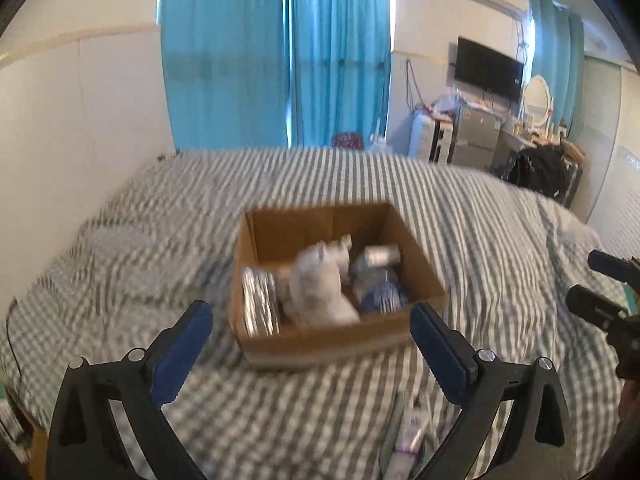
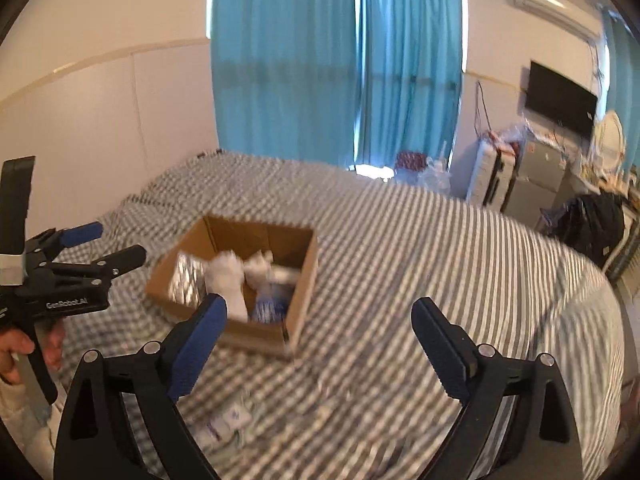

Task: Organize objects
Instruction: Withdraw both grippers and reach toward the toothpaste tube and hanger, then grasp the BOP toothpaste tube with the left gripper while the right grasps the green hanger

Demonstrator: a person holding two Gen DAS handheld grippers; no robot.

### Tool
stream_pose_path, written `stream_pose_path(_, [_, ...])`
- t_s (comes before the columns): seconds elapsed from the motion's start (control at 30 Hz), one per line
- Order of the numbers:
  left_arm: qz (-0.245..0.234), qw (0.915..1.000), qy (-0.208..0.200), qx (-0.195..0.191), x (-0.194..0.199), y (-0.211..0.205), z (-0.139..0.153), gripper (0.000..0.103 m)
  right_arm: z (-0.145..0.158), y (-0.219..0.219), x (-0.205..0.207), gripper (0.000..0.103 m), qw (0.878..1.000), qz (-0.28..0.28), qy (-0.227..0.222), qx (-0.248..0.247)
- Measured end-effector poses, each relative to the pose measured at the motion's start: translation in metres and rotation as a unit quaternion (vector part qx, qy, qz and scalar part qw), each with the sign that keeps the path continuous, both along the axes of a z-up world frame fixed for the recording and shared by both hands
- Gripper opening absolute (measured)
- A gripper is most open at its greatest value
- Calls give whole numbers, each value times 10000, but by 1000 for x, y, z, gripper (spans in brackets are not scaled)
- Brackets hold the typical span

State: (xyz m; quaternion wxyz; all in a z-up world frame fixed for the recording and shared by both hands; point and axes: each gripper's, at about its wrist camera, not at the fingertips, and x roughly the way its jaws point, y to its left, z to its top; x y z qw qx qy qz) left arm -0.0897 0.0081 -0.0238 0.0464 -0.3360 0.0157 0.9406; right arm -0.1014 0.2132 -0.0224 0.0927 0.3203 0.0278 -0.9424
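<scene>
An open cardboard box (image 1: 340,342) sits on the striped bed and also shows in the right wrist view (image 2: 298,296). It holds a silver foil pack (image 1: 262,306), white bottles (image 1: 320,284) and a blue striped item (image 1: 382,298). My left gripper (image 1: 312,320) is open and empty, hovering just before the box's near wall. My right gripper (image 2: 320,312) is open and empty, above the bed to the box's right. A white tube (image 1: 408,436) lies on the bed near me. Small white packets (image 2: 228,420) lie on the bed below my right gripper.
The bed (image 1: 160,220) with a grey-and-white striped cover fills the scene. Blue curtains (image 1: 276,52) hang behind it. A white wall (image 1: 80,112) borders the left side. Cluttered furniture, a television (image 1: 488,68) and a black bag (image 1: 540,172) stand far right.
</scene>
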Motion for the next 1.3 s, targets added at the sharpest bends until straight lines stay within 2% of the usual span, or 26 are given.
stream_pose_path(0.17, [-35,9989,-425,-169,18,19,-60,101,-63,-7,13,94,9987,-57,-308,391])
stream_pose_path(0.27, [-179,9957,-853,-304,25,32,-98,101,-103,-9,13,94,9966,73,-603,550])
stream_pose_path(0.37, [-300,9912,-1245,-332,28,42,-126,101,-127,-5,9,94,9949,61,-882,492])
stream_pose_path(0.47, [-390,9883,-1445,-295,33,50,-141,99,-141,4,3,94,9929,-105,-1140,331])
stream_pose_path(0.53, [-622,9853,-1558,-313,38,59,-147,96,-147,13,1,94,9918,-219,-1240,198])
stream_pose_path(0.6, [-806,9827,-1614,-431,40,68,-151,76,-148,18,1,94,9911,-292,-1297,115])
stream_pose_path(0.63, [-908,9807,-1664,-474,40,71,-154,70,-149,21,0,94,9906,-322,-1327,69])
stream_pose_path(0.7, [-1011,9773,-1792,-497,39,74,-159,39,-150,22,0,94,9902,-344,-1352,51])
stream_pose_path(0.77, [-1001,9771,-1823,-456,39,70,-155,28,-150,21,1,94,9902,-324,-1354,80])
stream_pose_path(0.83, [-990,9781,-1800,-333,38,64,-145,27,-149,19,2,94,9908,-279,-1320,109])
stream_pose_path(1.07, [-809,9895,-1197,-92,39,31,-100,27,-138,5,7,94,9921,-204,-1230,164])
stream_pose_path(1.17, [-570,9920,-1092,-291,32,16,-100,27,-139,-12,9,94,9914,-16,-1304,117])
stream_pose_path(1.3, [-331,9920,-1199,-210,26,-7,-109,27,-154,-44,7,94,9869,179,-1586,232])
